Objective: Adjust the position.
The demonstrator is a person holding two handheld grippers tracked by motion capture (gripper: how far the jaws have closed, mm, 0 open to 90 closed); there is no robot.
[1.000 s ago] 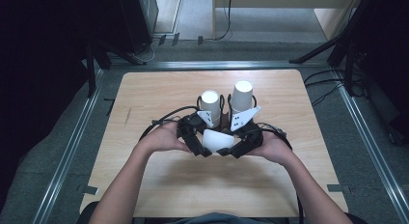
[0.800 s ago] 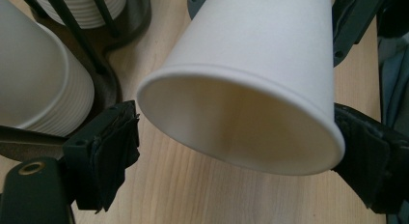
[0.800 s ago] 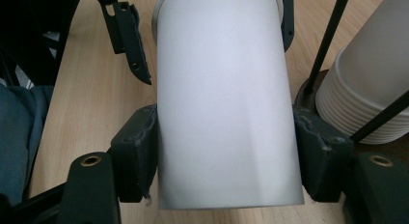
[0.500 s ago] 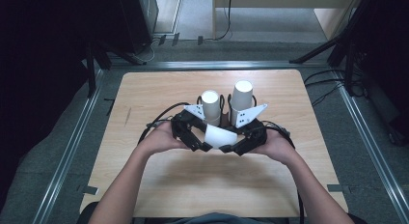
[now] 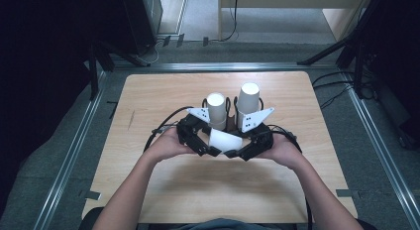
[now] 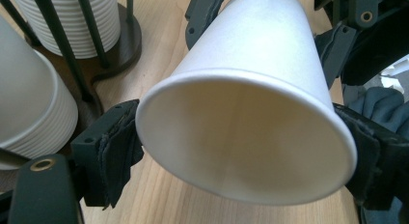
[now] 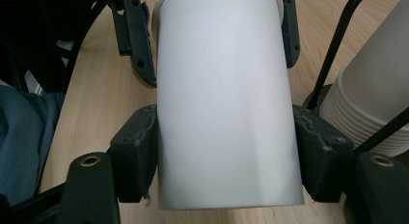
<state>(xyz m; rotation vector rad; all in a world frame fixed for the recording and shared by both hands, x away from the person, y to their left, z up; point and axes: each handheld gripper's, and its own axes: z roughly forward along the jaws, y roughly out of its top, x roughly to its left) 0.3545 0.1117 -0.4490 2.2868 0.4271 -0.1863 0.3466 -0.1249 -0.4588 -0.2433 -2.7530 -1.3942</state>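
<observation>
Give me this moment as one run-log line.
left gripper: shut on paper cup, rim end | right gripper: shut on paper cup, base end | cup stacks: in rack behind

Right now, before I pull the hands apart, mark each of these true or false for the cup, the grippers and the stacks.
1. Both grippers hold one paper cup. True: the left gripper grips its rim end, the right gripper its base end.
2. The cup stands upright. False: it lies on its side, above the table.
3. Two cup stacks stand in a wire holder behind it. True.
4. The stacks are mouth up. False: bases up.
</observation>
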